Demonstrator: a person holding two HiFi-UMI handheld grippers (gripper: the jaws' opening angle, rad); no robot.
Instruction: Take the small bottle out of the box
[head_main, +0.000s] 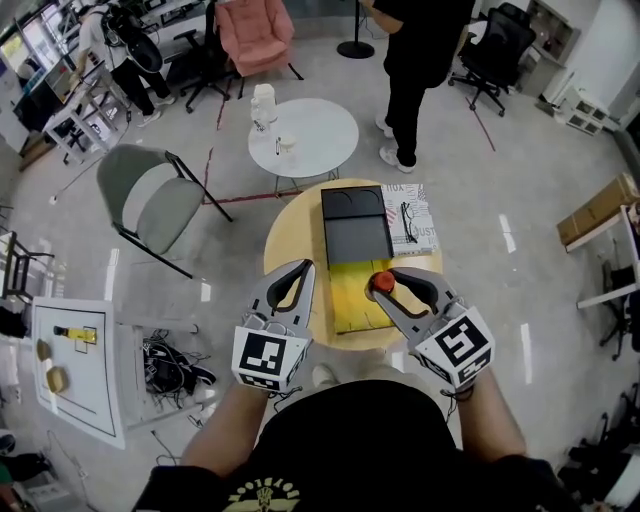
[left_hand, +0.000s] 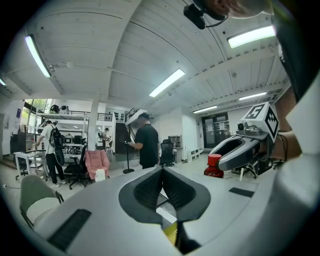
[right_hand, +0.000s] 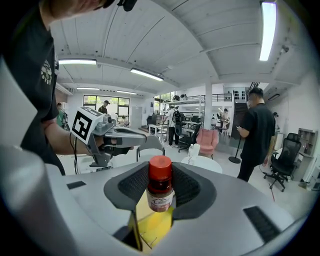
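Observation:
A small bottle (right_hand: 160, 192) with a red cap (head_main: 383, 282) and a dark body stands upright between my right gripper's (right_hand: 160, 187) pads, which are shut on it. It hangs just above the open box (head_main: 355, 300) with its yellow inside, whose black lid (head_main: 355, 230) lies folded back on the round wooden table (head_main: 285, 235). My left gripper (head_main: 306, 268) hovers at the box's left edge, its tips (left_hand: 161, 170) together with nothing between them. From the left gripper view the bottle (left_hand: 214, 166) shows in the right gripper (left_hand: 240, 150).
A printed booklet with glasses (head_main: 410, 218) lies right of the lid. Beyond the table are a white round table (head_main: 303, 135), a grey chair (head_main: 150, 200), a pink armchair (head_main: 255, 30) and a standing person (head_main: 415, 60). Cables (head_main: 170, 365) lie on the floor at left.

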